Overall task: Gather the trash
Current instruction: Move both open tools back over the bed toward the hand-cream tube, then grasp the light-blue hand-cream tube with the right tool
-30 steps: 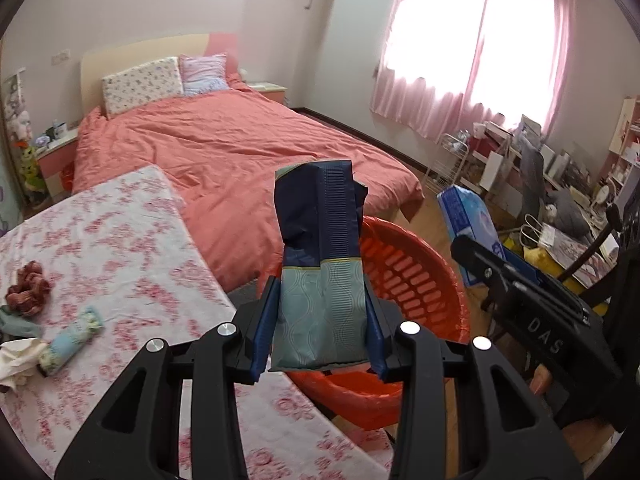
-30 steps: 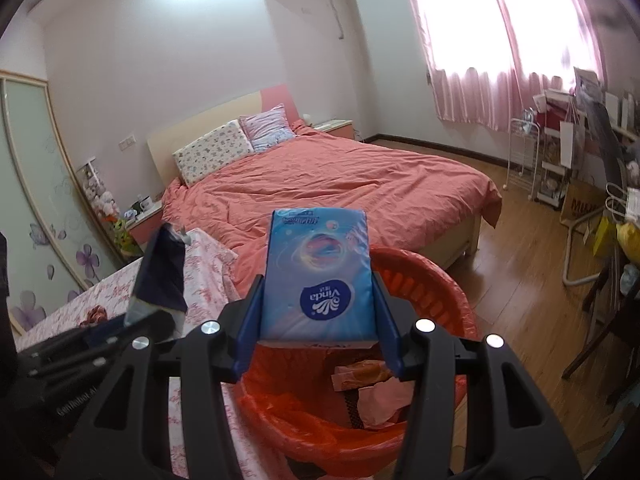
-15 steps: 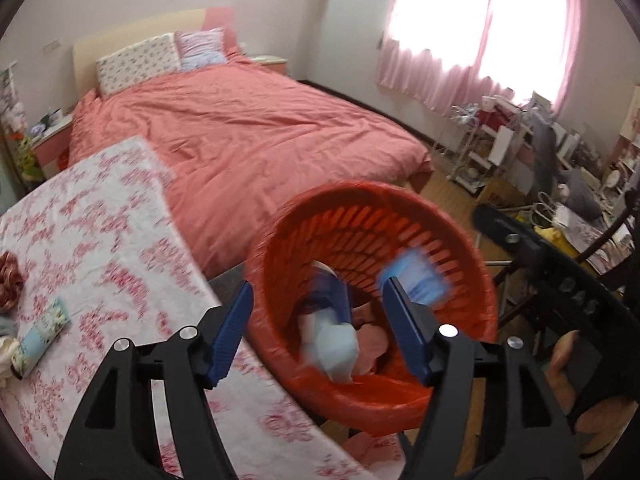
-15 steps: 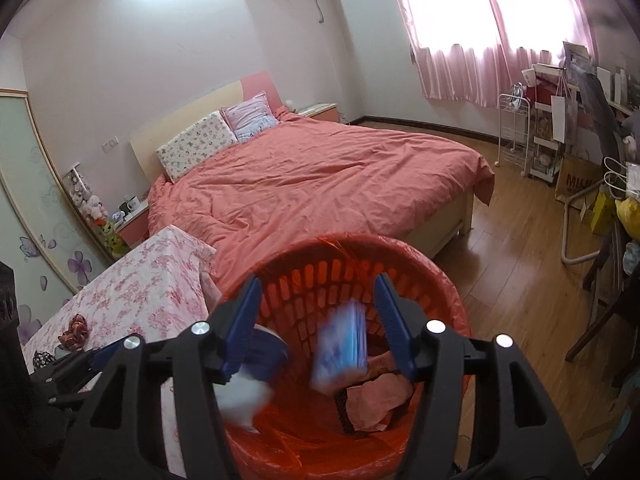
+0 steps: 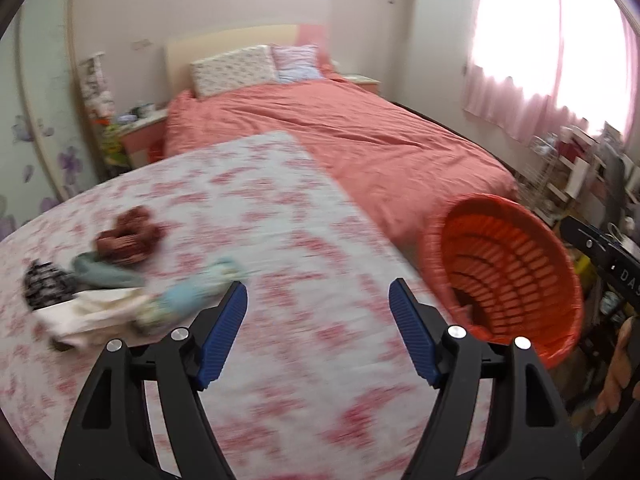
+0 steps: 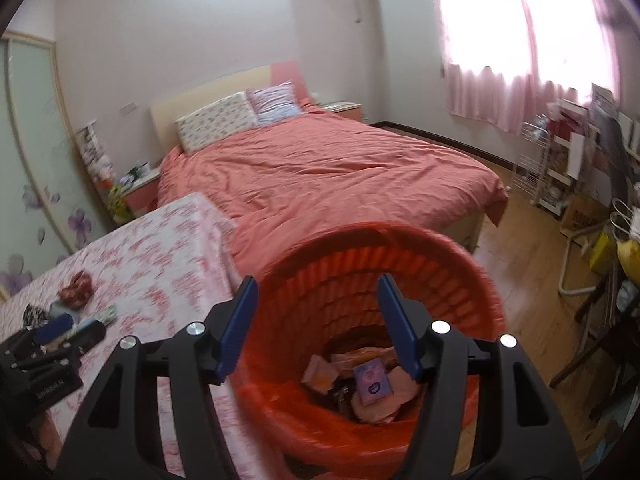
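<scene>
Trash, including a small purple tissue packet (image 6: 373,381), lay inside the round orange plastic basket (image 6: 472,276). We saw our right gripper (image 6: 316,320) above it and left gripper (image 5: 318,330) over the floral tablecloth (image 5: 280,208), both empty, jaws opening.
</scene>
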Motion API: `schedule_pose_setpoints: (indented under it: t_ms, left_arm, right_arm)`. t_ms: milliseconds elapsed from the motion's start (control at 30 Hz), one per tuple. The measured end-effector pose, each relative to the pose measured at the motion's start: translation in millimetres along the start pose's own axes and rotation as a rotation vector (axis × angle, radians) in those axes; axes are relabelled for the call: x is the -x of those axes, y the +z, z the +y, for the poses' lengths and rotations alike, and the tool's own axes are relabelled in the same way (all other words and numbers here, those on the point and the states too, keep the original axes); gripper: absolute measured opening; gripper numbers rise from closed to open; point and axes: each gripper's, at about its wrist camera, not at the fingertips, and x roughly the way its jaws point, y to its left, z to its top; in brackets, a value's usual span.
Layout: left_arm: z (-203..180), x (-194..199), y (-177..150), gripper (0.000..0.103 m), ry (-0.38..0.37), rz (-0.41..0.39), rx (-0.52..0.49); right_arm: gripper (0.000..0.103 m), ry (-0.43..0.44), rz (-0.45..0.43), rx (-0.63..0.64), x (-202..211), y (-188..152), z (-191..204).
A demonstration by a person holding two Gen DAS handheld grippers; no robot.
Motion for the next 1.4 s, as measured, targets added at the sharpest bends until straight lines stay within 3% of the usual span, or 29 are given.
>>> schedule_pose_setpoints:
  t_ms: [567, 833, 967, 1167, 1400]
  left_arm:
    - [177, 62, -45, 0.076, 0.303, -0.085, 0.231]
    - [238, 68, -69, 0.076, 0.351, -0.068, 0.337]
    - [253, 66, -78, 0.076, 0.352, -0.05, 0.371]
    - [261, 65, -84, 0.076, 0.338, -0.046, 0.389]
    - [255, 61, -86, 0.076, 0.309, -0.041, 0.387]
  right_arm:
    - [0.061, 0.216, 0.191, 0.229, -38, -56, 211]
    - [0.07, 0.234, 0.241, 0.205, -62, -64, 279]
    - [0.071, 0.194, 0.25, 0.254, -72, -69, 308]
    - [0.072, 0.119, 0.235, 0.29, -74, -75, 312]
    - [0.065, 0.062, 0.232, 0.248, -67, -69, 262]
